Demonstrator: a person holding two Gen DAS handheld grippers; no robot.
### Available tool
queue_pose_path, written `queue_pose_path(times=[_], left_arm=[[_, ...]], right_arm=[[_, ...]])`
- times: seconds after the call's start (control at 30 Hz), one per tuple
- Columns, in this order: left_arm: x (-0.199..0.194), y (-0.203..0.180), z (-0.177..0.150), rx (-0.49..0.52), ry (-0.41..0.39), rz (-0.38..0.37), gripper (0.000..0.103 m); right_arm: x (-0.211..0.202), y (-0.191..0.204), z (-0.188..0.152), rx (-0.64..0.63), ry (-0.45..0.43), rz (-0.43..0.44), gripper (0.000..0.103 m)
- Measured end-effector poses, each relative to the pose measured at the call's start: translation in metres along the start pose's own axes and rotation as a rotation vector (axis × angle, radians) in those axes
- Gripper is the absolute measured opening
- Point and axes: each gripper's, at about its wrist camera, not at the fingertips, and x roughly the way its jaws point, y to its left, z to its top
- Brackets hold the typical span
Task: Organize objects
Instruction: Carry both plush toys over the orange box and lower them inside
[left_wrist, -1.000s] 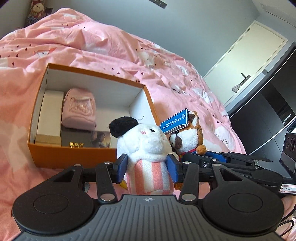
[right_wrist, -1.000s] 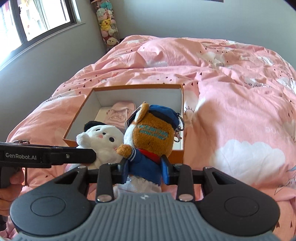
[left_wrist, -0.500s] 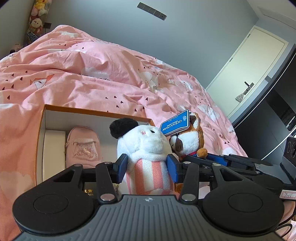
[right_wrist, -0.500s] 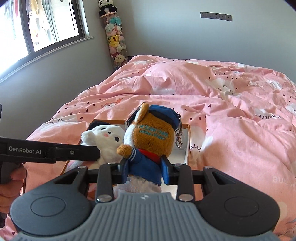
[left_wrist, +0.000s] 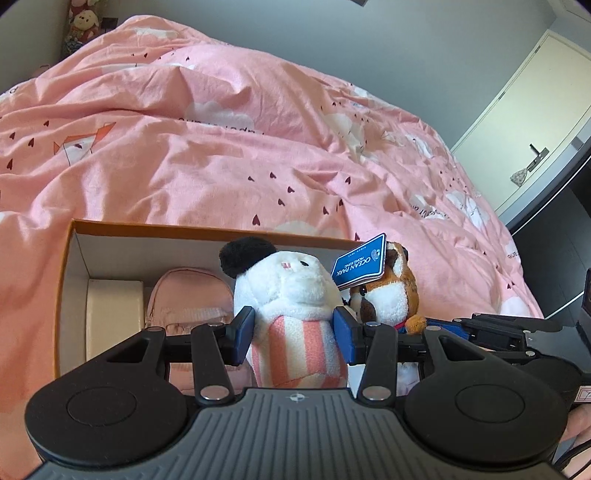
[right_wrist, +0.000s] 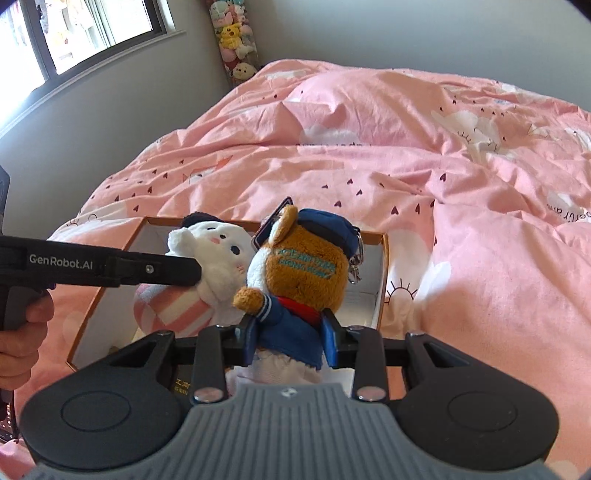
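Box (left_wrist: 66, 288) rim lies under 2 gripped plush toys; bedspread (left_wrist: 258, 147) beyond.

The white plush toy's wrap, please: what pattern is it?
Pink and white stripes, clearest in the left wrist view.

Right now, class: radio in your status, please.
Left gripper shut on panda. Right gripper shut on bear. Both over box. Nothing blocking.

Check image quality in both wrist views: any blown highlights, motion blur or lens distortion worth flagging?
Right wrist view: window overexposed at top left; bed edge and wall bowed by the fisheye; brown plush sharp. Left wrist view: evenly lit, no glare; door leans with the lens curve; white plush and orange box in focus, no visible motion blur.
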Motion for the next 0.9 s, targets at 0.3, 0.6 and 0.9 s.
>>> queue_pose_path(times=[0.3,0.6,0.9], left_arm=[[0.047,-0.005,-0.001,0.105,0.056,0.058,0.052],[0.065,-0.004,-0.003,0.184,0.077,0.055,0.052],[0.057,-0.003,0.001,0.252,0.103,-0.018,0.055]], right_arm=[[0.057,-0.016,0.012,-0.031,0.145,-0.004,0.037],[0.088,-0.011,0.021,-0.101,0.243,-0.081,0.037],[0.096,0.000,0.024,-0.230,0.270,-0.101,0.044]])
